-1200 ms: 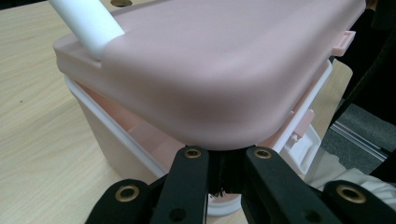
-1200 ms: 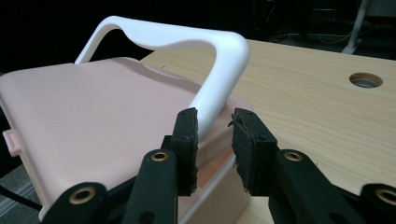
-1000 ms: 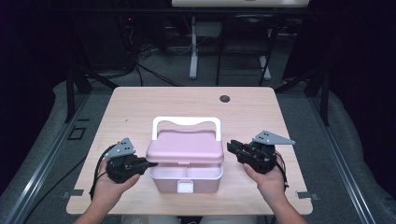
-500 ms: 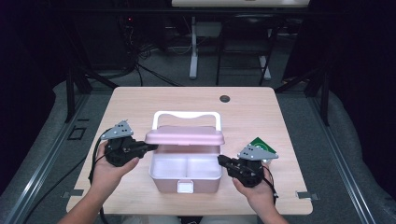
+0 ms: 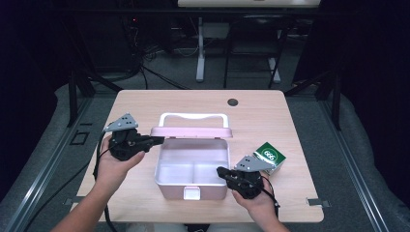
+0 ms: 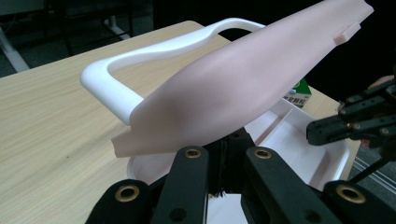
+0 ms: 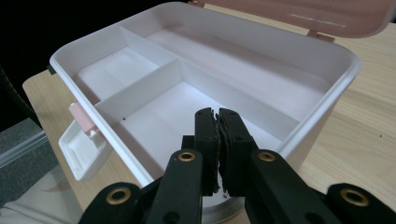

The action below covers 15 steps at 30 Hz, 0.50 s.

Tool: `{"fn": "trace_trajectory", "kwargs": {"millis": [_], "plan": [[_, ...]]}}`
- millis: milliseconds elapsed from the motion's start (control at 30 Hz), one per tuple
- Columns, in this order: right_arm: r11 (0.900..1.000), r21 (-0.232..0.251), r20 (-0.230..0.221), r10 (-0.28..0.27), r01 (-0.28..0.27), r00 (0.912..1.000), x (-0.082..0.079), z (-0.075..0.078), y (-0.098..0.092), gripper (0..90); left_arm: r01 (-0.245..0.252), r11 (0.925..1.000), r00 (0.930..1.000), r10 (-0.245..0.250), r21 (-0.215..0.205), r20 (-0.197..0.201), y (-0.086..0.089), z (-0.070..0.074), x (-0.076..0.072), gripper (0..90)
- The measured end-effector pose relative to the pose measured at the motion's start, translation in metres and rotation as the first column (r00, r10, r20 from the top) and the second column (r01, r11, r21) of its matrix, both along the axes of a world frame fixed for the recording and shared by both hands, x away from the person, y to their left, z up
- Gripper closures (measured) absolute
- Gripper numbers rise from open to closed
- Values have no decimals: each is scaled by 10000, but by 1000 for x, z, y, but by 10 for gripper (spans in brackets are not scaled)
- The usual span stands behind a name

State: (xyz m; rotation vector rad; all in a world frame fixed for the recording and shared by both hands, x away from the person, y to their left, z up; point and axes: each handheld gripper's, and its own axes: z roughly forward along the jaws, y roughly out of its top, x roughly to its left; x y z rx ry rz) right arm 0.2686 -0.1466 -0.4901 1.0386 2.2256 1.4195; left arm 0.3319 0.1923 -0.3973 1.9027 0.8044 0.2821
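L tool [image 5: 155, 140] has jaws fully together, tips at the left end of the pink lid [image 5: 191, 132]; in the left gripper view the lid rests over the closed tips, tilted up, w/ no lid edge pinched between them that I can see. R tool [image 5: 221, 170] also pressed closed on nothing, having just finished closing, tips at the box [image 5: 192, 170] right wall near the front corner; the right gripper view puts them over the rim, pointing into the front compartment. Box sits mid-desk [image 5: 145, 104], nearer the front edge, lid raised at the back w/ white handle [image 5: 193, 116] behind it. Room: wide bare desk behind the handle and left of the box; right side is tighter, a green carton [image 5: 270, 155] lies just beside the R tool. High view gives the carton's place and both hands; right gripper view adds the inner dividers [image 7: 154, 79], three bays, plus the front latch [image 7: 81, 140] hanging open; left gripper view adds the lid's underside and the R tool farther off.
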Motion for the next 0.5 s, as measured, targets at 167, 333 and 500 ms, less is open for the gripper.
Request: {"fn": "trace_trajectory", "kwargs": {"millis": [167, 333, 500], "plan": [[9999, -99, -10, 140, -140, 9999, -2, -2, 3, 872, -100, 9999, 9999, 100, 32, -8, -1, 3, 5, 897], [9997, -141, -79, 216, -217, 9997, -2, -5, 5, 882, -189, 9997, 9998, 189, 139, -28, -2, 7, 11, 898], [9996, -114, -98, 271, -272, 9996, -1, -6, 4, 900, -253, 9994, 9997, 253, 241, -5, -3, 10, 15, 897]]}}
